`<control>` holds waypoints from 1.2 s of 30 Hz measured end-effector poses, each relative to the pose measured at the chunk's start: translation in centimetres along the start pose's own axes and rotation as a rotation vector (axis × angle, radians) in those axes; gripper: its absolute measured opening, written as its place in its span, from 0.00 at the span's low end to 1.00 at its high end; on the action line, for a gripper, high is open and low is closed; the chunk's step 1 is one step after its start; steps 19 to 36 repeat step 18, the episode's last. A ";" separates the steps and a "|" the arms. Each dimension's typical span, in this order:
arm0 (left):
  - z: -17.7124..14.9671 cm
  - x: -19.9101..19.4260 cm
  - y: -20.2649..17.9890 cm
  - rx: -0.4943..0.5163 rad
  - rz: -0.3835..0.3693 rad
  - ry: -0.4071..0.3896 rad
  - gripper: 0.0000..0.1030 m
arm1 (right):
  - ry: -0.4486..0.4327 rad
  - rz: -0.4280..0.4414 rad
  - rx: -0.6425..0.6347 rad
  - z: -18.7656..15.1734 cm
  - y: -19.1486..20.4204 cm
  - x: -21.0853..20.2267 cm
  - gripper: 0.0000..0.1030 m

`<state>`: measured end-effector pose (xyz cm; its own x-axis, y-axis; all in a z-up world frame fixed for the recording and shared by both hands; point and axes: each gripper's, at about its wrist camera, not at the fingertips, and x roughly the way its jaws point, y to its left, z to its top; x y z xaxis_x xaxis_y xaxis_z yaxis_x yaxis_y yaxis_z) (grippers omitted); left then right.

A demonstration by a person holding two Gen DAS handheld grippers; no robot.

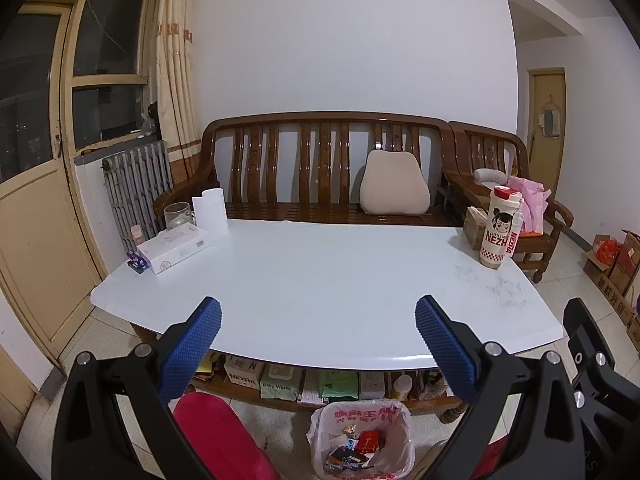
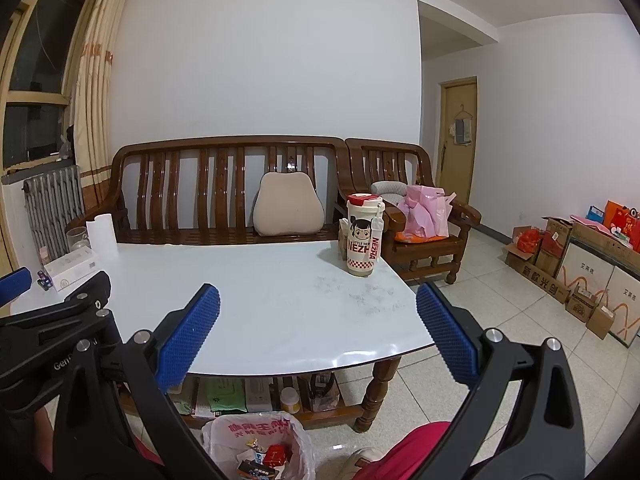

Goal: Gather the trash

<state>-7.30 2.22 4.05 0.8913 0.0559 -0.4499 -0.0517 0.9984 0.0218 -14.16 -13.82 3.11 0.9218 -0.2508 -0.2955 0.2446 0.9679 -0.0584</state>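
Below the counter [image 1: 320, 288], the trash bag [image 1: 362, 436] sat on the floor, holding light, crinkly wrappers; its thin plastic rim seemed the safest hold; left claw [image 1: 318, 344] and right claw [image 2: 318, 340] both gaped, empty.

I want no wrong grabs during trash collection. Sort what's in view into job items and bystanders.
Job items:
- trash bag on the floor, wrappers already inside
- left gripper, open and empty
- right gripper, open and empty

Bystanders:
- Nezha bottle
- paper roll
- glass jar
- white box
- cushion on the bench
- pink bag on the chair
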 end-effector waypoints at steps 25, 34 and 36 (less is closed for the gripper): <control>-0.2 0.8 0.3 0.030 -0.014 0.029 0.92 | 0.002 0.004 0.010 -0.9 0.0 0.5 0.93; -0.2 0.8 0.3 0.030 -0.014 0.029 0.92 | 0.002 0.004 0.010 -0.9 0.0 0.5 0.93; -0.2 0.8 0.3 0.030 -0.014 0.029 0.92 | 0.002 0.004 0.010 -0.9 0.0 0.5 0.93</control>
